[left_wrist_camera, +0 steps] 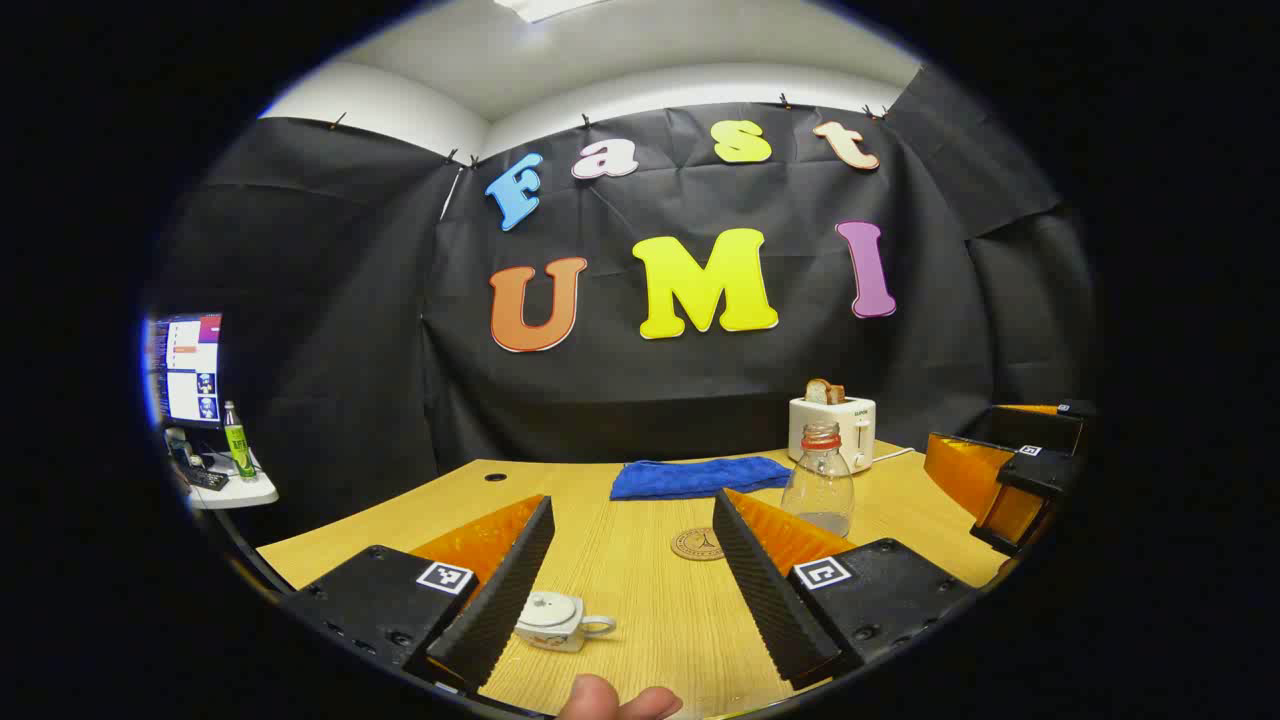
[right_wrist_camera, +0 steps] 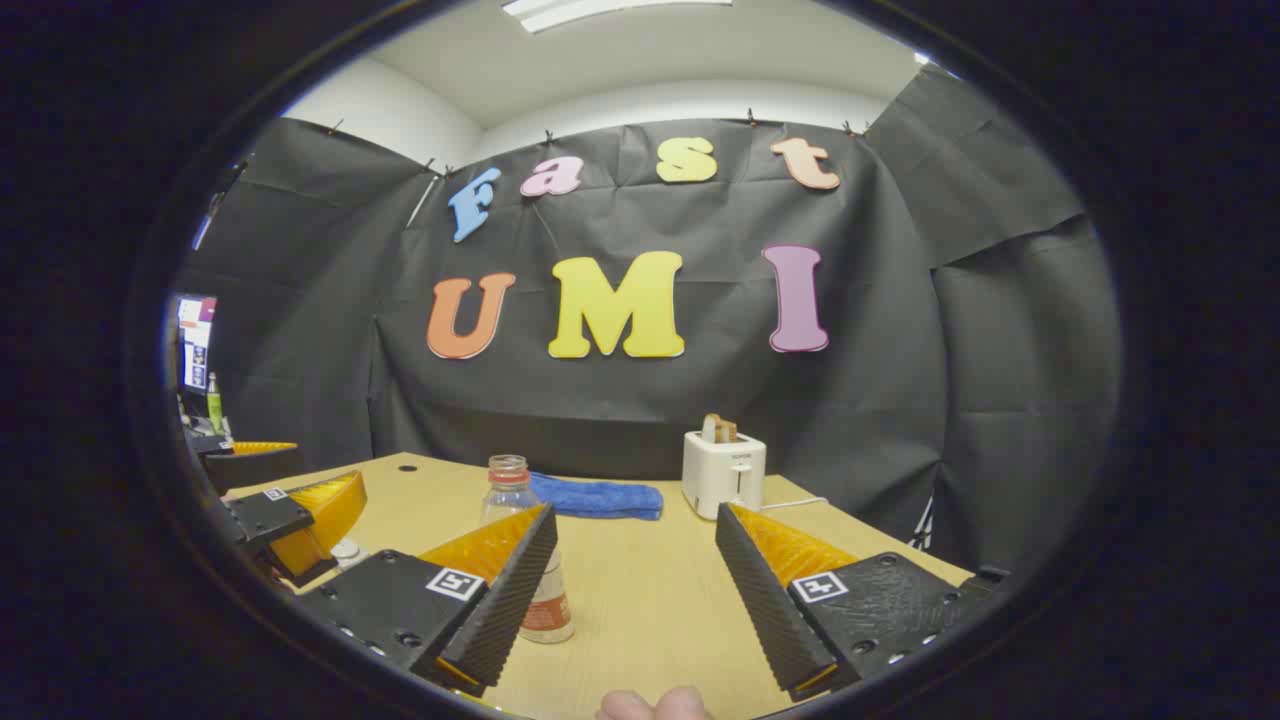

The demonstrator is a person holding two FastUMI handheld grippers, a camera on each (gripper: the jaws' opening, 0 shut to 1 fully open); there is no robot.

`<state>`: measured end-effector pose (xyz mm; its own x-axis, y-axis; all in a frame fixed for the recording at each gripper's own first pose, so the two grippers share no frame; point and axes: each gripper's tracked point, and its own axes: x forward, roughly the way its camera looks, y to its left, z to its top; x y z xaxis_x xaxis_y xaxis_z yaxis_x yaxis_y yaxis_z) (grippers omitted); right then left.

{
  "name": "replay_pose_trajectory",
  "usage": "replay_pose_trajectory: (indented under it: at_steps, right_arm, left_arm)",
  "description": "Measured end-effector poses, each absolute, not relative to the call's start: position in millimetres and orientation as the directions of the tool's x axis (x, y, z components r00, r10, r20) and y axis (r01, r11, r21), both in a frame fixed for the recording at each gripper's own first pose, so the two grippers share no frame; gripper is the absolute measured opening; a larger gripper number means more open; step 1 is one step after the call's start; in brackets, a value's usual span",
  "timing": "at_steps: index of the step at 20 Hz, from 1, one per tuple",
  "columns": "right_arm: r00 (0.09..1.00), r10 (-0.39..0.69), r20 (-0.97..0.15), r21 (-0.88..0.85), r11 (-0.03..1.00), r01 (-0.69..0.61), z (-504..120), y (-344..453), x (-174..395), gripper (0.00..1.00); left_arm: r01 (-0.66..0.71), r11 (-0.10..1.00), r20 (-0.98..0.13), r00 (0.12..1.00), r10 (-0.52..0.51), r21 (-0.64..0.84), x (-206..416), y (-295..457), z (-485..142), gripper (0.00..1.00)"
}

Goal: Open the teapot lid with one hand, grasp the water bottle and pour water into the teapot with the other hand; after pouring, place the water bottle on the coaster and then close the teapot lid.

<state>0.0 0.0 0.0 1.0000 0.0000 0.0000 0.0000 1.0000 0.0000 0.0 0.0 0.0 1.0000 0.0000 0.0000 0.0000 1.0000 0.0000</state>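
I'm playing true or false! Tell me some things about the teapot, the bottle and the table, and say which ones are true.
1. The teapot has its lid on. True.
2. The water bottle stands on the coaster. False: it stands on the table beside the coaster.
3. The left gripper is shut on the teapot. False: it is open, holding nothing.
4. Bread sticks out of the toaster. True.
5. The blue cloth covers the bottle. False: it lies flat on the table behind it.
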Motion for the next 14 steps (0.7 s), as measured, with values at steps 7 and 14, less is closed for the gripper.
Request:
replay_pose_trajectory:
  at_steps: [7,14]
  right_arm:
    - [1.000,0.006,-0.003,0.002,1.000,-0.006,-1.2,5.6,-0.1,0.96]
    - [1.000,0.007,-0.004,-0.008,1.000,-0.007,1.6,11.1,-2.8,0.96]
  left_arm:
    - [-0.010,1.000,0.010,1.000,0.010,-0.010,-0.4,7.6,4.7,1.00]
    - [-0.004,1.000,0.017,1.000,0.004,-0.016,-2.2,10.2,10.0,1.00]
